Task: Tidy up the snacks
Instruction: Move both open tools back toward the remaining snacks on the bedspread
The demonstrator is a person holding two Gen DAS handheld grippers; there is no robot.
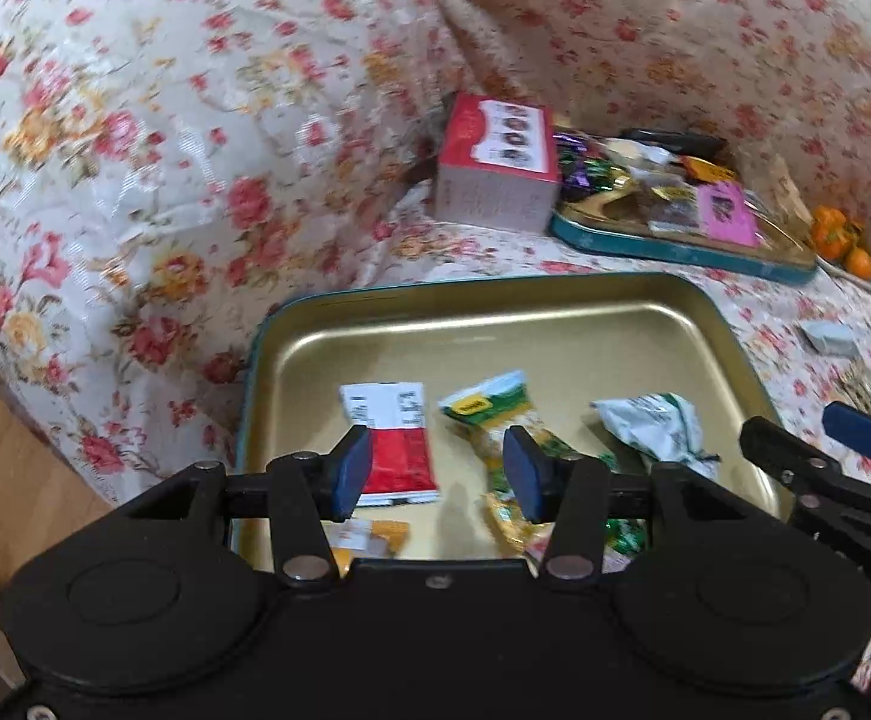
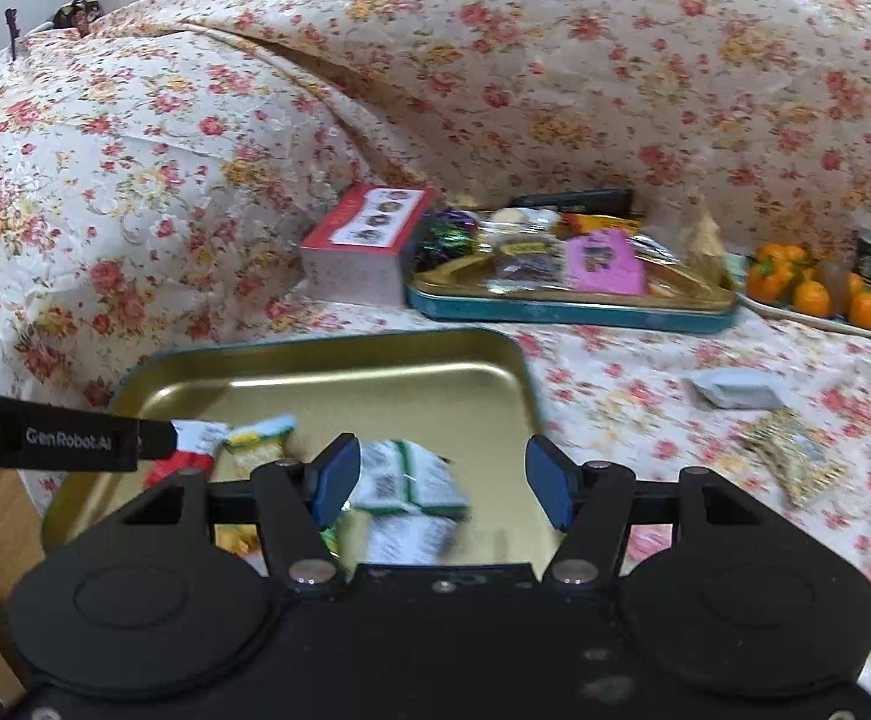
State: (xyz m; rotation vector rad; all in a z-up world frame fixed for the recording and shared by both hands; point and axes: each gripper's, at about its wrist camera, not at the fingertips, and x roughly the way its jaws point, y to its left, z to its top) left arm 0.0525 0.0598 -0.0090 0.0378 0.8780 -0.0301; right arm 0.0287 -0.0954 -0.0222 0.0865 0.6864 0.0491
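- The gold tray (image 2: 375,360) is lying on the flowered cover (image 2: 195,150), holding three clearly visible snack packets: red-white (image 1: 396,444), yellow-green (image 1: 495,420) and white-green (image 2: 411,480); more are half hidden near its front edge.
- The right gripper (image 2: 444,483) is hanging tilted down over the white-green packet, jaws apart, not pressing it.
- The left gripper (image 1: 438,471) is also pointing down, jaws apart, empty.
- Behind, a second tray (image 2: 567,306) is standing full, beside one red box (image 2: 363,246).
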